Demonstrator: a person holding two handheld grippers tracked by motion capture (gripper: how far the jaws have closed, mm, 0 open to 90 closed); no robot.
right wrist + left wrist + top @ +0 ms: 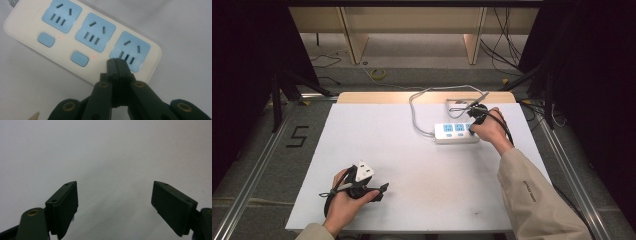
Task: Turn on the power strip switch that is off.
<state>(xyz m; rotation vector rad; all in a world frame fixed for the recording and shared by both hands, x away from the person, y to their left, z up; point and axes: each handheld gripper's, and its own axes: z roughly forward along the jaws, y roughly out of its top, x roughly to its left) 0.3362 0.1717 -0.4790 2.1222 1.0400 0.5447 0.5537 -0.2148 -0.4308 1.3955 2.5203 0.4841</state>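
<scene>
1. White table (412,165) was spread under both grippers.
2. Left gripper (115,202) was held with fingers spread wide over bare table.
3. Right gripper (117,65) was pressed together, fingertips at the power strip (82,37), beside its third socket (130,51).

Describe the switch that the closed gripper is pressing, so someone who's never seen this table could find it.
On the white table, find the cream power strip at the far right, by the person's right hand. Its three blue sockets each have a blue switch on the near edge. The right gripper, jaws together, covers the third one, at the end away from the cord; the other two switches are in plain sight beside small red lights.
</scene>
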